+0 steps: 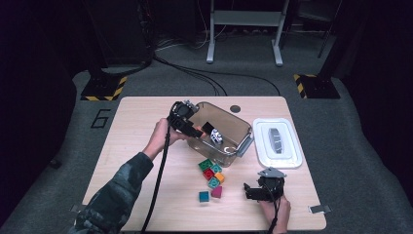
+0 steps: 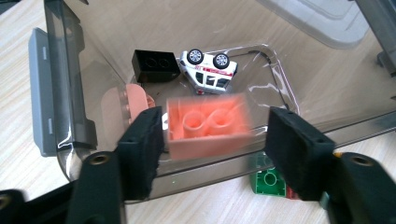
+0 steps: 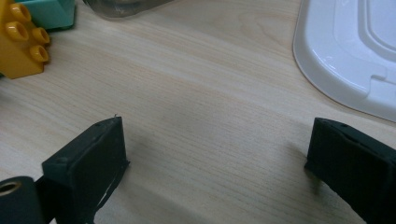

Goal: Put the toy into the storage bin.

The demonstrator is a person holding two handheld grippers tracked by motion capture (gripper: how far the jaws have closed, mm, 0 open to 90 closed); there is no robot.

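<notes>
Between our left gripper's (image 2: pixel 215 144) spread jaws, clear of the far pad, the blurred salmon brick (image 2: pixel 208 123) hangs above the bin (image 2: pixel 60 93), light, stiff, slick plastic best pinched across its flat sides, while our right gripper (image 3: pixel 215 154) gapes empty

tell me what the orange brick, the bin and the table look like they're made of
Orange brick: probably moulded plastic, matte, going by its hollow underside with round tubes; it is blurred. Bin: clear, smoke-tinted hard plastic, glossy; the wood grain and the toy car show through its walls. Table: pale wood or wood-look laminate with fine grain lines and a dull sheen; which of the two is unclear.
</notes>
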